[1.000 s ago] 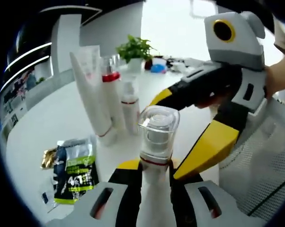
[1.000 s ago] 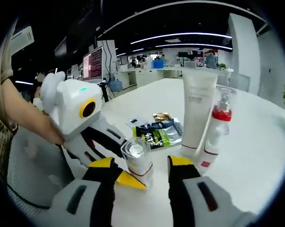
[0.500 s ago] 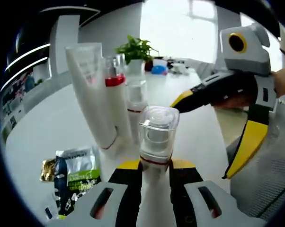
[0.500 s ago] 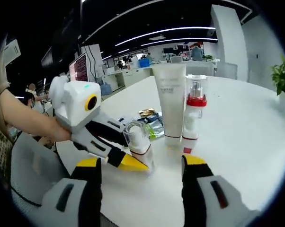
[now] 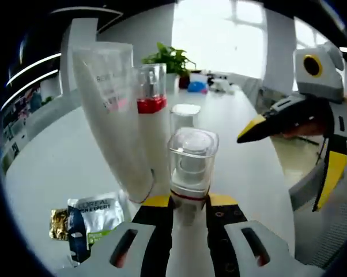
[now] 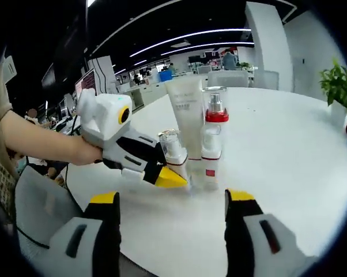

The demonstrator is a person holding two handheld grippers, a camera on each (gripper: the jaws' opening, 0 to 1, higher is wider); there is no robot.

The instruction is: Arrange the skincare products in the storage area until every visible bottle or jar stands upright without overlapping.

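My left gripper (image 5: 189, 202) is shut on a white bottle with a clear square cap (image 5: 191, 164), held upright. Just beyond it stand a white tube (image 5: 113, 115) cap-down, a pump bottle with a red collar (image 5: 152, 107) and a small clear-capped bottle (image 5: 185, 117). In the right gripper view the left gripper (image 6: 169, 173), held by a hand, brings the capped bottle (image 6: 172, 149) up against the tube (image 6: 186, 112) and the red-collared bottle (image 6: 214, 130). My right gripper (image 6: 172, 201) is open and holds nothing, a little back from this group; it appears as the right gripper (image 5: 289, 158) at the right.
Sachets (image 5: 91, 216) and a gold packet (image 5: 58, 222) lie on the white round table (image 5: 46, 150) left of the bottles. A potted plant (image 5: 165, 57) and small items stand at the far edge. A mesh chair (image 6: 38, 199) sits by the near edge.
The left gripper has carried the capped bottle closer to the standing tube and pump bottle. The right gripper has drawn back, away from the bottle, and stays open.
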